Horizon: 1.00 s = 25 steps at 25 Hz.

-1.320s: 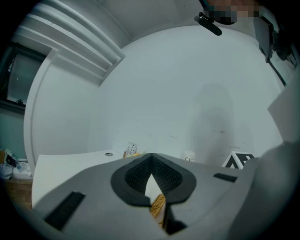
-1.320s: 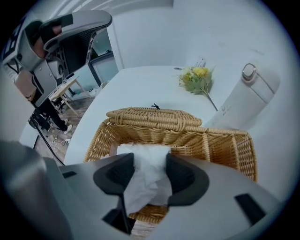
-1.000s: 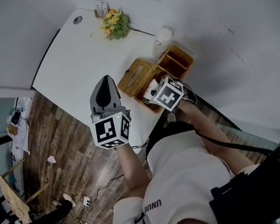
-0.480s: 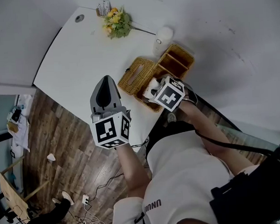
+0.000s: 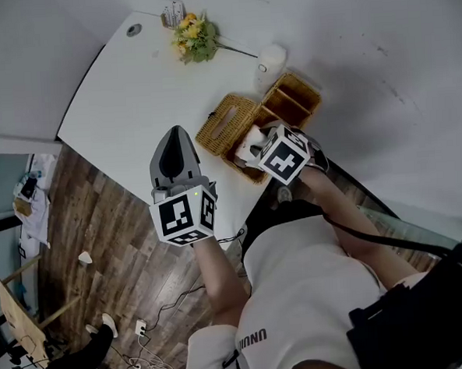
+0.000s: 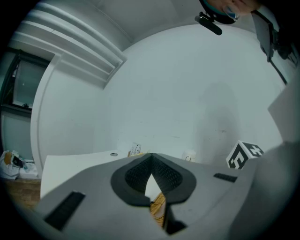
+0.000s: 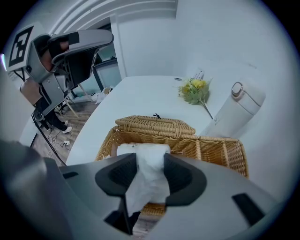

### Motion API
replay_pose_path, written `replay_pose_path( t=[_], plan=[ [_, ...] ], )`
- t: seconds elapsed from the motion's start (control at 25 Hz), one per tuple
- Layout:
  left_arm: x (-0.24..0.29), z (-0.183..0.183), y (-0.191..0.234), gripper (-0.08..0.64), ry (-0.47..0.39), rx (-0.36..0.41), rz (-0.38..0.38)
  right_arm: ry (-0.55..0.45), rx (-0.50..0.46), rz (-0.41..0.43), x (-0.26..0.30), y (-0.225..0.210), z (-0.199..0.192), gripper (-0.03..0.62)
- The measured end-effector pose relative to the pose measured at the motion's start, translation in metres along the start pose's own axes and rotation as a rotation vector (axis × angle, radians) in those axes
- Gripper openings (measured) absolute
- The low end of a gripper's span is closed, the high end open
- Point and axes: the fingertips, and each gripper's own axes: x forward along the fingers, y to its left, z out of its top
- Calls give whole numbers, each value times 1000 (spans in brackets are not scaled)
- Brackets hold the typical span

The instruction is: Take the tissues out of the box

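Note:
A wicker tissue box [image 7: 206,147] stands open at the table's near edge, with its wicker lid [image 7: 154,125] lying just behind it. White tissue [image 7: 149,171] rises out of the box. My right gripper [image 7: 150,157] is shut on that tissue, which fills the gap between the pads. From the head view the same gripper [image 5: 254,149] hangs over the box [image 5: 250,171], and a bit of tissue [image 5: 248,149] shows by its marker cube. My left gripper [image 5: 175,132] hovers left of the box over the table edge, shut and empty. In its own view the left gripper [image 6: 150,161] has its tips touching.
A white bottle [image 7: 236,110] and a bunch of yellow flowers [image 7: 194,90] stand behind the box on the white table [image 5: 132,92]. A second wicker tray [image 5: 290,100] adjoins the box. Wooden floor with cables lies below the table's edge.
My right gripper has shifted slightly to the right with the tissue still in it. The left gripper has hardly moved.

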Motion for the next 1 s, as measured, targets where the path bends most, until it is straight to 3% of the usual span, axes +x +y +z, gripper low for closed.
replay_pose_path(
  t=[1.0],
  plan=[
    [-5,-2,-9,12,-1,-1,13,-82,-4,-31,-27,-12,10,196]
  ],
)
